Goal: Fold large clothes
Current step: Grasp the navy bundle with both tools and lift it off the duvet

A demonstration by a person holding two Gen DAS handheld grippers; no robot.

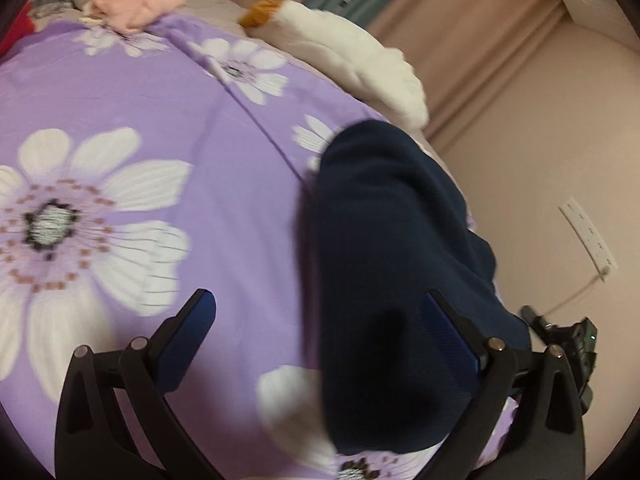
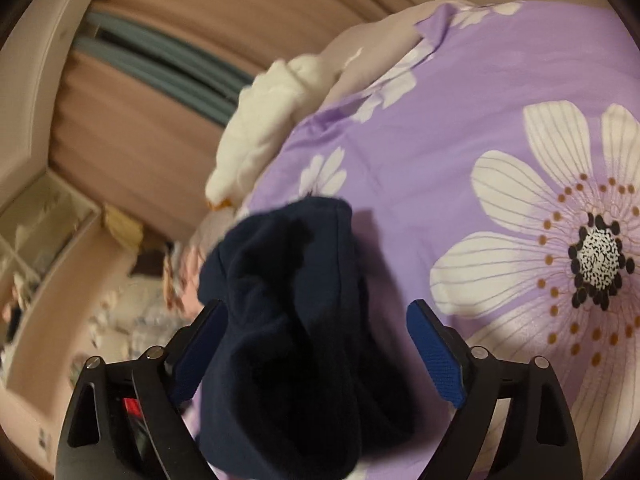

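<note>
A dark navy garment [image 1: 396, 264] lies bunched in a long heap on the purple flowered bedsheet [image 1: 160, 152] near the bed's edge. My left gripper [image 1: 320, 312] is open just above it, its right finger [image 1: 452, 332] over the navy cloth and its left finger over bare sheet. In the right wrist view the same navy garment [image 2: 296, 312] lies between the fingers of my open right gripper [image 2: 316, 320], which hovers close over it. Neither gripper holds cloth. The other gripper's body [image 1: 568, 340] shows at the right edge of the left wrist view.
A white plush toy [image 1: 352, 60] with an orange part lies along the bed's far edge. Pink and patterned clothes [image 1: 136, 4] are piled at the bed's far corner. Beige curtains [image 1: 460, 40], a wall socket [image 1: 588, 236] and shelving [image 2: 40, 236] lie beyond the bed.
</note>
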